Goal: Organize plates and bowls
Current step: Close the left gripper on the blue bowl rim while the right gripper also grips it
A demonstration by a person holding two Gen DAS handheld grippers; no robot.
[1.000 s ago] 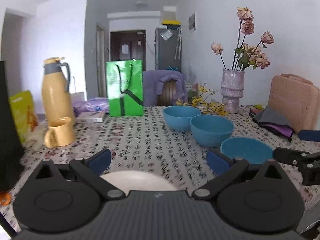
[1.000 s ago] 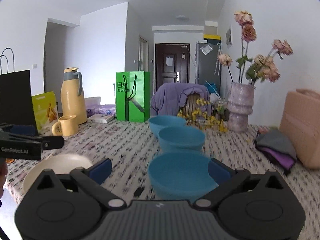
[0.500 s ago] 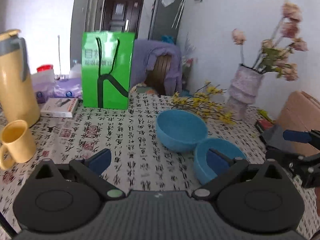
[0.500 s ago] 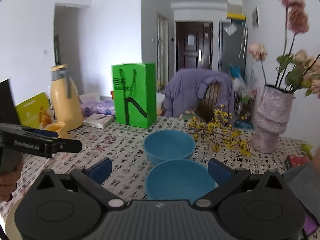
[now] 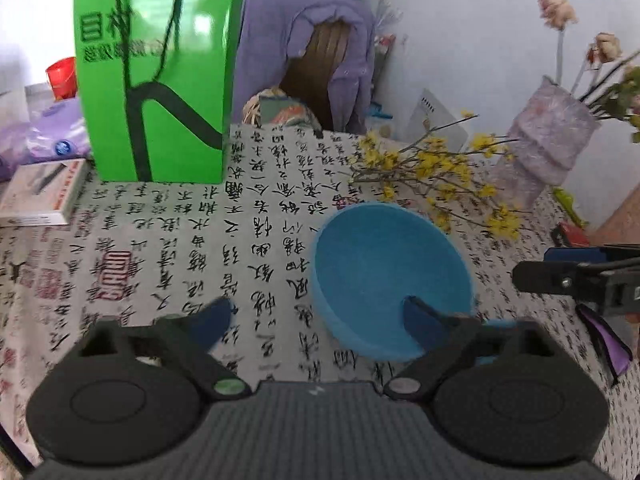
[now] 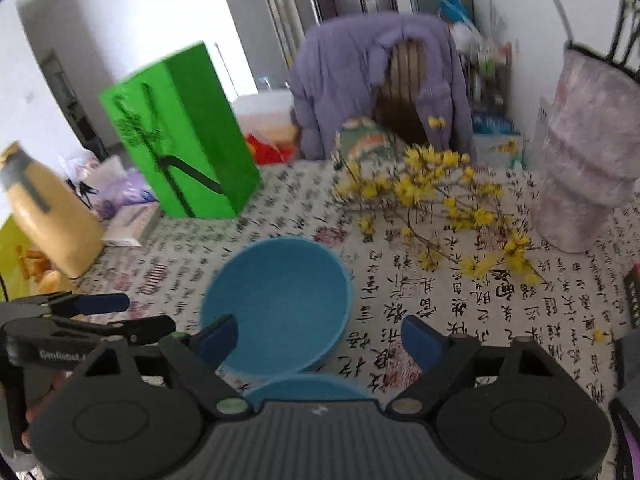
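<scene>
A blue bowl (image 5: pixel 390 276) stands on the calligraphy-print tablecloth (image 5: pixel 168 248); it also shows in the right wrist view (image 6: pixel 280 300). The rim of a second blue bowl (image 6: pixel 310 386) shows just under the right gripper, and a sliver of it (image 5: pixel 494 325) shows in the left wrist view. My left gripper (image 5: pixel 316 318) is open and empty, its right finger over the near rim of the far bowl. My right gripper (image 6: pixel 318 338) is open and empty, above the far bowl's near edge. The right gripper shows at the right of the left view (image 5: pixel 576 276); the left gripper shows at the left of the right view (image 6: pixel 80 316).
A green paper bag (image 5: pixel 154 76) stands at the back left, with a box (image 5: pixel 38 194) beside it. Yellow flower sprigs (image 5: pixel 436 176) lie next to a pale vase (image 5: pixel 548 148). A yellow jug (image 6: pixel 44 212) is at the left. A chair with a purple jacket (image 6: pixel 380 80) stands behind the table.
Both grippers have moved forward over the table and tilted down. The far blue bowl is now close under both; the nearer bowls and the white plate have dropped out of view.
</scene>
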